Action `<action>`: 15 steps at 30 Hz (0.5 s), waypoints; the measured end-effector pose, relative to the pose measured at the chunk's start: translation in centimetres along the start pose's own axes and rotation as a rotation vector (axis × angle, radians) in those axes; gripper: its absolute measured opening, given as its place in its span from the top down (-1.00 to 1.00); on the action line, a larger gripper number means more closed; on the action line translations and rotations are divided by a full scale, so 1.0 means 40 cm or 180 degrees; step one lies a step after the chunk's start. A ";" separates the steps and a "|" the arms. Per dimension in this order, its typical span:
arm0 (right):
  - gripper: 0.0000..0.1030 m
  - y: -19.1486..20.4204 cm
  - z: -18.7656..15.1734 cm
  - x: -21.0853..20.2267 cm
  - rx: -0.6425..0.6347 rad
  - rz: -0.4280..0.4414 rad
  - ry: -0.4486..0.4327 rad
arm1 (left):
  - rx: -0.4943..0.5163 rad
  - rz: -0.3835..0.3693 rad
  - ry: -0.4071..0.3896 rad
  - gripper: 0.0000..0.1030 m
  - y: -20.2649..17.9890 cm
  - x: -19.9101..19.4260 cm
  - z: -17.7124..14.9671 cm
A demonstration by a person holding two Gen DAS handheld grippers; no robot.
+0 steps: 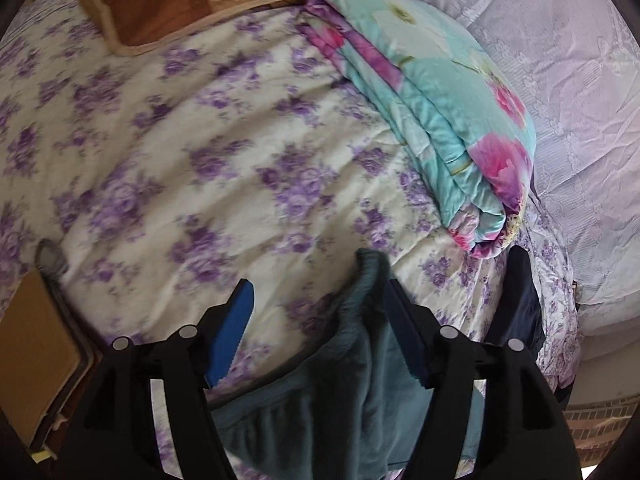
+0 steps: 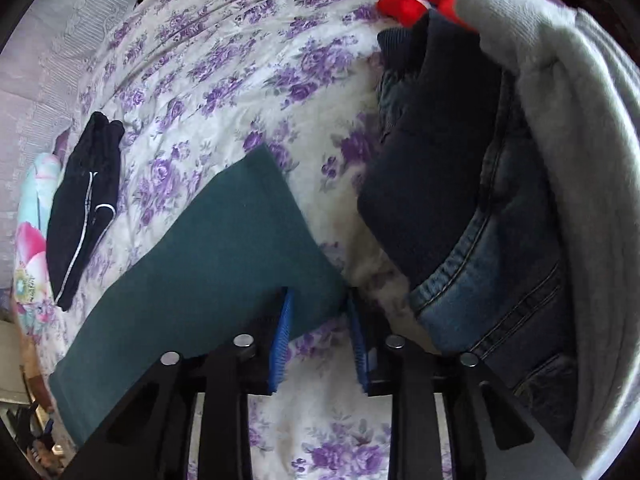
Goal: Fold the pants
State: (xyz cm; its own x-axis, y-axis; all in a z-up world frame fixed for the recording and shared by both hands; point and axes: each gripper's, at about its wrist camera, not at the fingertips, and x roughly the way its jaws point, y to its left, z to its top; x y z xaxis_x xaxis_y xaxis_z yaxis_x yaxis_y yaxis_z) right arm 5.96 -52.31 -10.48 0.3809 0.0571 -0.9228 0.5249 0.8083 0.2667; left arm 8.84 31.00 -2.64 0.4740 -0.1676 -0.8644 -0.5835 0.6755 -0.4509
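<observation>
One pair of teal fleece pants (image 2: 208,256) is lying flat on the floral-sheeted bed (image 1: 192,152), its long axis running from the waistband under the left hand-held gripper (image 1: 320,320) to the leg hem at the right hand-held gripper (image 2: 318,320). The left hand-held gripper is standing released, jaws wide with the waistband between them but unpinched; the right is standing part-open, the hem corner between its pads, not visibly pressed. Also lying on the bed: one folded black garment (image 2: 86,208), one folded floral quilt (image 1: 452,120), one clothes heap topped by jeans (image 2: 500,264).
</observation>
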 end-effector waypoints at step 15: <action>0.02 -0.086 -0.225 -0.233 0.0100 0.0460 -0.0166 | -0.0349 -0.0392 0.0631 -0.27 0.193 0.015 -0.255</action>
State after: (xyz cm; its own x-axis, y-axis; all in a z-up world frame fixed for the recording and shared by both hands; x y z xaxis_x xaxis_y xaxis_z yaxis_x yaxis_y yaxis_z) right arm -6.26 -50.33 -5.29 0.4927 0.1404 -0.8588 0.4850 0.7751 0.4050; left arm -2.09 28.79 -8.90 0.4137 -0.3886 -0.8233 -0.6025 0.5611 -0.5676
